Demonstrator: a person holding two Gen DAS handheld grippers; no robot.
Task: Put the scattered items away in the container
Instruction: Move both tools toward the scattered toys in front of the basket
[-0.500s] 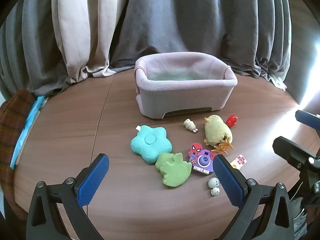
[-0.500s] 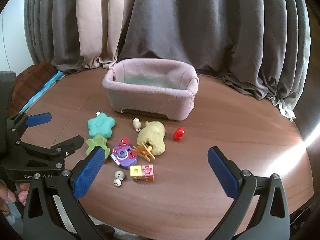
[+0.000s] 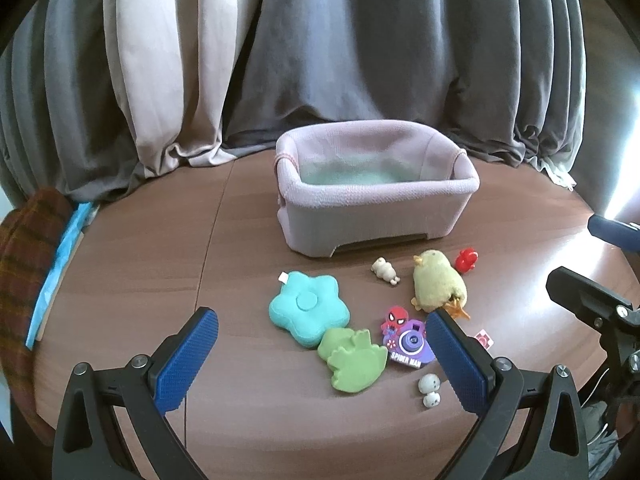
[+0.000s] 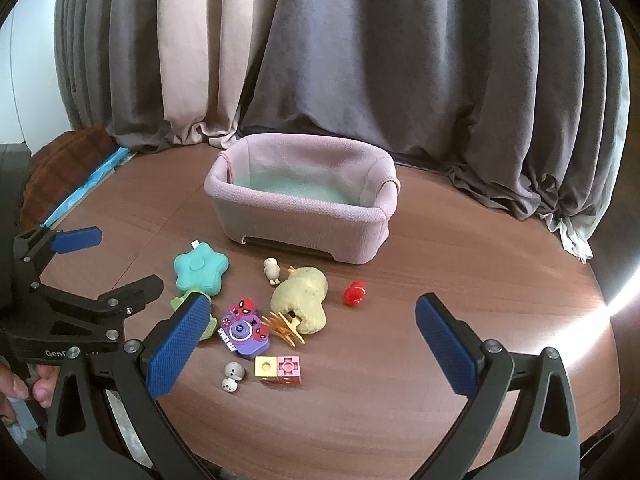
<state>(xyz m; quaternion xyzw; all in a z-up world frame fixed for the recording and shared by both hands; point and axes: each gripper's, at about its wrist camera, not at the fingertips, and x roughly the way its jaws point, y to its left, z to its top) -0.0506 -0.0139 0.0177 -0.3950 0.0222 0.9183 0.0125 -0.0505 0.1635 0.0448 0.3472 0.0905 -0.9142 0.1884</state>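
Observation:
A pink fabric basket (image 3: 360, 224) (image 4: 304, 232) stands empty at the back of the brown table. In front of it lie a teal star cushion (image 3: 306, 312) (image 4: 200, 268), a green foam piece (image 3: 354, 358), a purple Spider-Man toy camera (image 3: 406, 342) (image 4: 242, 332), a yellow-green plush chick (image 3: 438, 280) (image 4: 302, 296), a red toy (image 3: 466, 259) (image 4: 354, 293), a beige figure (image 3: 385, 270) and white beads (image 3: 430, 390). Two small cubes (image 4: 278, 369) lie near me. My left gripper (image 3: 320, 356) is open above the green piece. My right gripper (image 4: 312, 344) is open and empty.
Grey and beige curtains (image 3: 320, 60) hang behind the table. A plaid cushion (image 3: 24, 248) and a blue strip lie at the left edge. The left gripper also shows in the right wrist view (image 4: 80, 280), the right gripper in the left wrist view (image 3: 592, 300).
Both grippers have shifted only slightly; the left one has edged forward toward the toys. The items lie as before.

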